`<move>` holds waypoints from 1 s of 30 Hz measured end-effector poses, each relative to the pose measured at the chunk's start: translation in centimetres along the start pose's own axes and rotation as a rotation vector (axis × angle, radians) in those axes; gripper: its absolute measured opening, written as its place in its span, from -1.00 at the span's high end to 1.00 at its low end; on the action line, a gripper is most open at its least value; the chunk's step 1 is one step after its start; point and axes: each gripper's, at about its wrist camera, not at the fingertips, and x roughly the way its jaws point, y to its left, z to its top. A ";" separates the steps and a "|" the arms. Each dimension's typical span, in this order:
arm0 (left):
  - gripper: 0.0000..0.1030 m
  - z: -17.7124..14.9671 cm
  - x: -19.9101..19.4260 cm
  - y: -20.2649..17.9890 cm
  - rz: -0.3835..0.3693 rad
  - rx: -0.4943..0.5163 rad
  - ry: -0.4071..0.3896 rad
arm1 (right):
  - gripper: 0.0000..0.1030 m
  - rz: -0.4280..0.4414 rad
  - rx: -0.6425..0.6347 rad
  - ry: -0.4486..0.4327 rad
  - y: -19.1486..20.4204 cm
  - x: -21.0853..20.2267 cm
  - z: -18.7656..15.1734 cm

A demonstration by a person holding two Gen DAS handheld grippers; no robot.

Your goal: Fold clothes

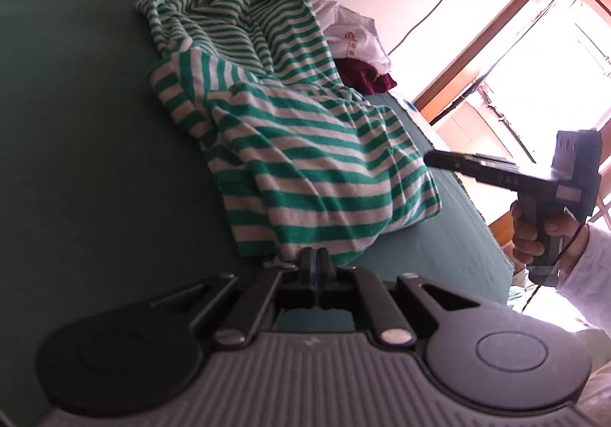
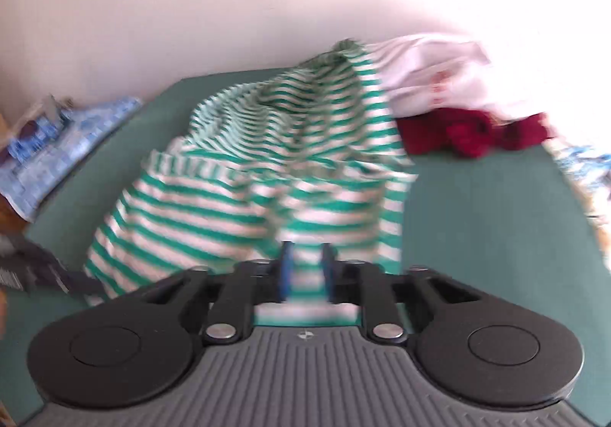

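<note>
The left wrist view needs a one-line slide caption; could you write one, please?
Left gripper shut on the striped shirt hem on the green table; right gripper approaches.

The whole right wrist view is blurred; left of the right gripper (image 2: 305,266), a blue patterned item (image 2: 57,144) is unreadable.

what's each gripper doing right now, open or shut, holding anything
Left gripper: shut on the edge of the striped shirt.
Right gripper: open, fingers apart over the striped shirt, not gripping it.
</note>
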 end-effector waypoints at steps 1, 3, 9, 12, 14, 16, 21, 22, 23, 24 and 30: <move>0.52 -0.2 -0.2 -0.7 0.010 0.022 0.005 | 0.13 -0.005 -0.029 0.020 -0.5 -0.4 -0.6; -0.17 -0.7 -0.5 -2.5 0.063 0.085 0.006 | 0.12 0.013 -0.085 0.045 -0.6 -0.4 -2.1; -0.27 -1.6 2.3 -5.4 0.300 0.203 -0.013 | 0.00 0.099 -0.098 0.052 -2.4 1.2 -4.1; -0.12 -1.0 3.9 -6.0 0.414 0.240 -0.003 | 0.56 0.179 -0.092 0.013 -3.5 0.6 -3.9; -0.03 -0.3 3.6 -5.4 0.405 0.217 0.006 | 0.71 0.203 -0.144 0.014 -4.7 -0.5 -3.2; -0.04 -0.3 3.4 -5.0 0.402 0.246 0.020 | 0.74 0.227 -0.196 0.015 -5.9 -1.6 -2.5; -0.05 -0.1 3.1 -5.1 0.387 0.252 0.070 | 0.77 0.288 -0.282 0.072 -7.0 0.0 -2.9; -0.04 -0.2 2.7 -5.5 0.395 0.253 0.075 | 0.74 0.297 -0.266 0.082 -7.3 -0.2 -2.4; 0.05 -0.4 2.1 -5.9 0.405 0.251 0.077 | 0.58 0.305 -0.250 0.092 -7.6 -0.4 -2.0; 0.11 -0.5 1.6 -6.3 0.414 0.250 0.079 | 0.49 0.304 -0.227 0.074 -8.0 -0.9 -1.5; -0.26 2.0 2.1 -8.3 0.419 0.246 -0.051 | 0.42 0.303 -0.074 -0.100 -8.9 -3.2 1.8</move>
